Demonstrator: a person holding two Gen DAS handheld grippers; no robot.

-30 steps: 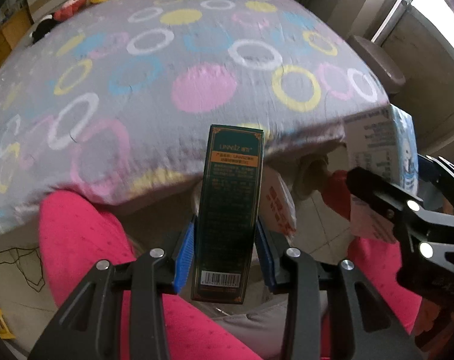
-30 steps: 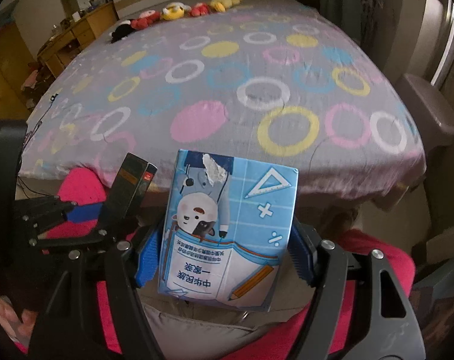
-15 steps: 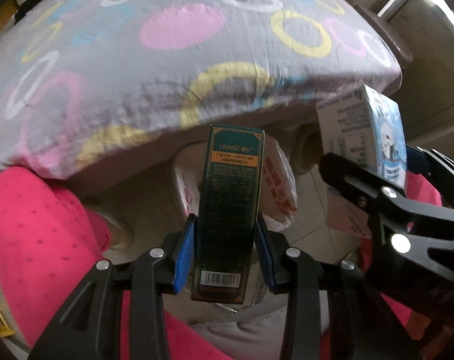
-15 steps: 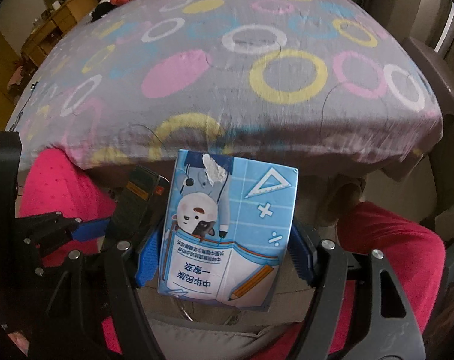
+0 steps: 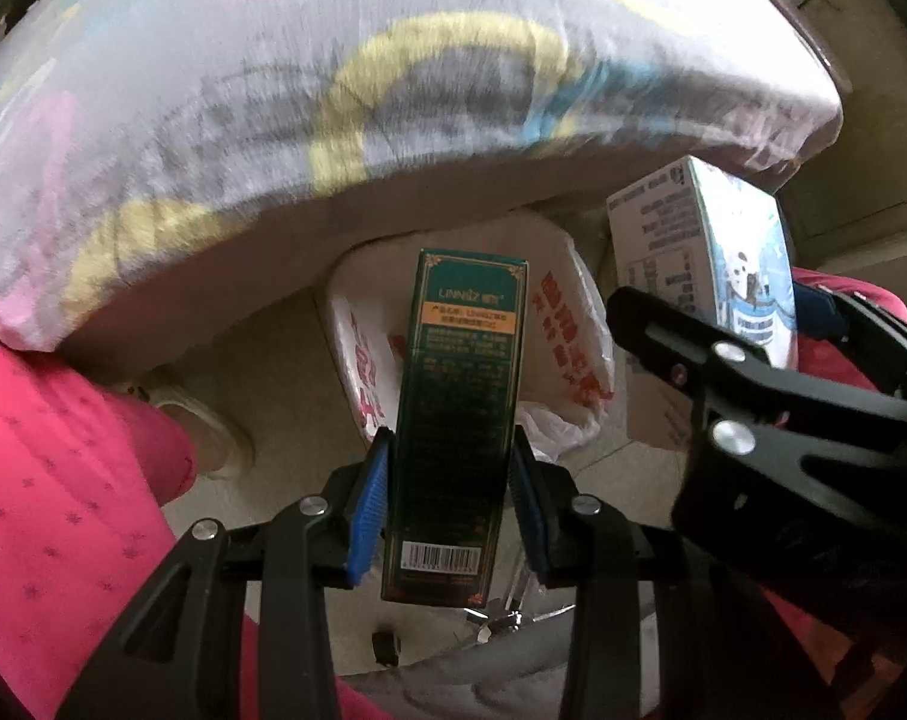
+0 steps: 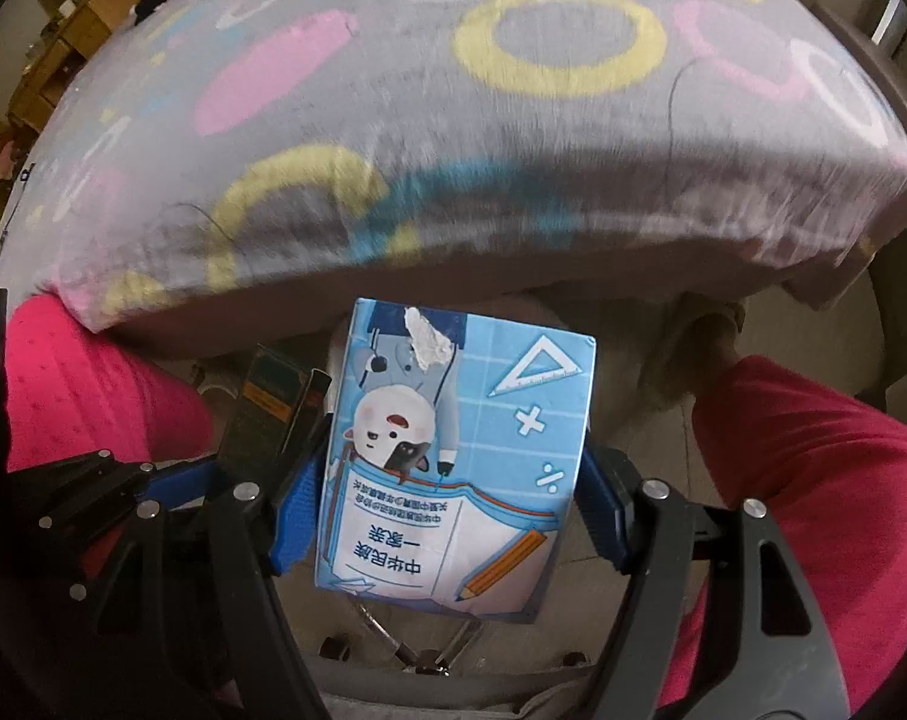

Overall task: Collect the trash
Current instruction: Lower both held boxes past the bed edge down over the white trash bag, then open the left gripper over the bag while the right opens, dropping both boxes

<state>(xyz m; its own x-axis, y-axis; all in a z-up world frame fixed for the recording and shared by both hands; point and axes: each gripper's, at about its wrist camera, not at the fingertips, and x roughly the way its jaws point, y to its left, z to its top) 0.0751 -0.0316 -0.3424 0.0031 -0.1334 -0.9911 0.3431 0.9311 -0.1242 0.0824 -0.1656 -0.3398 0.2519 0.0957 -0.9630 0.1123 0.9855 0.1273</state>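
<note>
My left gripper (image 5: 447,510) has its blue pads pressed on the sides of a tall dark green box (image 5: 456,420), jaws fairly narrow, pointing down. My right gripper (image 6: 453,510) stands much wider, clamped on a blue carton (image 6: 453,462) with a cartoon print. I judge this the drop-off step: both pieces are in hand and hang over the floor in front of the bed (image 5: 333,90). From the green box, the bin (image 5: 573,324), lined with a white bag with red print, shows behind it and out toward two o'clock. Next I must bring each piece squarely over that mouth, then part the jaws. The left view shows the bin plainly; in the right view the carton hides nearly all of it, with perhaps a sliver of rim at its eleven o'clock corner.
</note>
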